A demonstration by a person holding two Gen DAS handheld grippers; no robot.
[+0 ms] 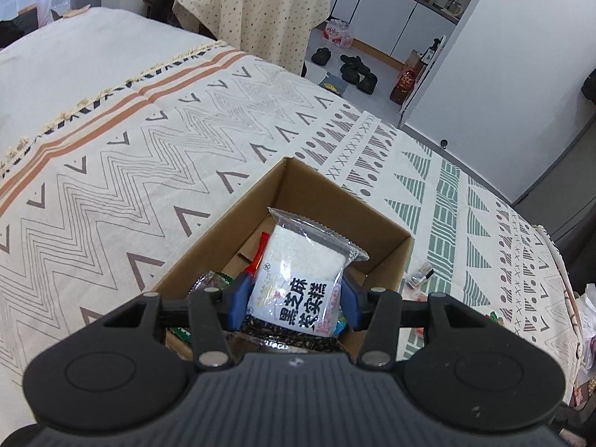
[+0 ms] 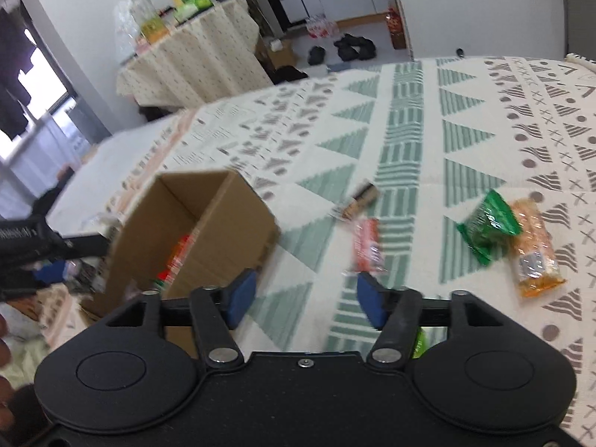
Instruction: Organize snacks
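My left gripper (image 1: 294,298) is shut on a clear packet of white rice cake with black Chinese print (image 1: 301,272) and holds it over the open cardboard box (image 1: 335,201), which holds several snack packets. My right gripper (image 2: 305,298) is open and empty above the patterned cloth, to the right of the same box (image 2: 223,219). Loose on the cloth ahead of it lie a red packet (image 2: 367,246), a small brown packet (image 2: 359,199), a green packet (image 2: 488,225) and an orange cracker packet (image 2: 534,257). The right wrist view is blurred.
The patterned cloth (image 1: 149,156) covers the whole work surface. A small snack (image 1: 419,277) lies on it right of the box. A second table with dotted cloth (image 2: 193,59) carries bottles. Shoes (image 1: 354,70) lie on the floor beyond.
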